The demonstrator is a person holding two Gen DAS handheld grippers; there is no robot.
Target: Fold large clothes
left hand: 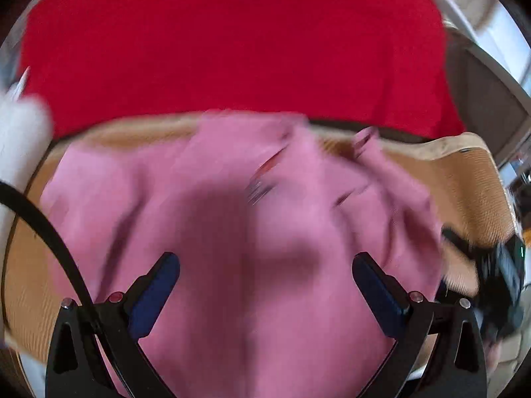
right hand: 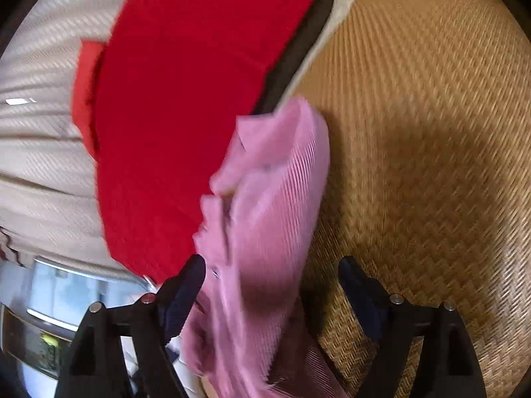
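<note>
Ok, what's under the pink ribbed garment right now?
The pink ribbed garment lies on a tan woven mat, which shows around its edges. A red cloth lies beyond it. Whatever sits beneath the garment's middle is covered.

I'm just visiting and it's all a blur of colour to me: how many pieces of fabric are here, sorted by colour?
Pink: 1, the pink garment crumpled on the woven mat
Red: 1, the red cloth lying beyond it
Total: 2
Both pairs of tongs, left and right, are open.
</note>
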